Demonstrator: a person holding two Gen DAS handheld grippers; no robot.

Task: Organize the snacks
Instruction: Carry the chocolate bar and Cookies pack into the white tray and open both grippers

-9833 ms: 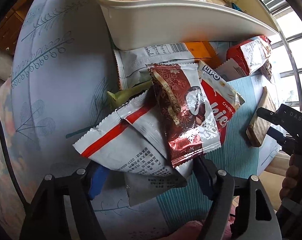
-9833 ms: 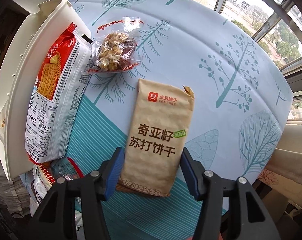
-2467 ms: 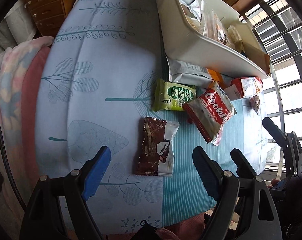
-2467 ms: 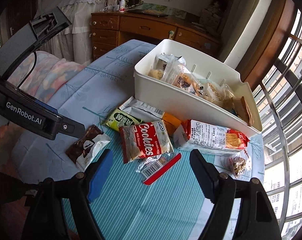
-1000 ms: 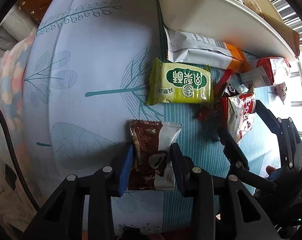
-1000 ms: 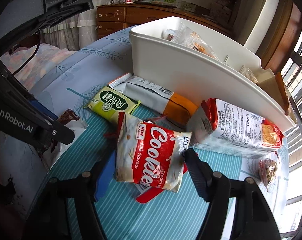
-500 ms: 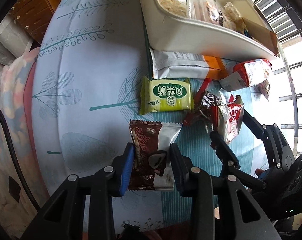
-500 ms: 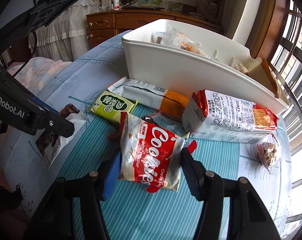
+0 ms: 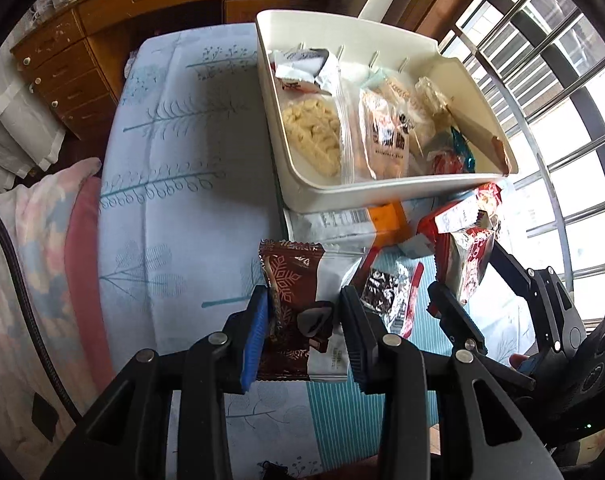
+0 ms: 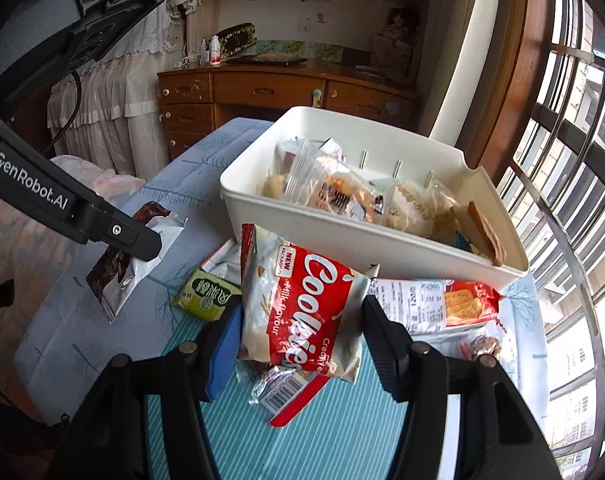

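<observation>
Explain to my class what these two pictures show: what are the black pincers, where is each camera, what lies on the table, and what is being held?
There is no robot here. A person holds a two-fingered tool in each hand, and a wide-angle camera on each tool looks forward along its fingers.

In the left picture, the left tool is closed on a brown-and-white snack packet. The right tool appears at its right edge.

In the right picture, the right tool grips a red-and-white Cookies bag, lifted off the table.

On the patterned tablecloth stands a white bin already holding several snacks. Beside it lie a green packet, a long red-and-white biscuit pack and a few smaller wrappers.
</observation>
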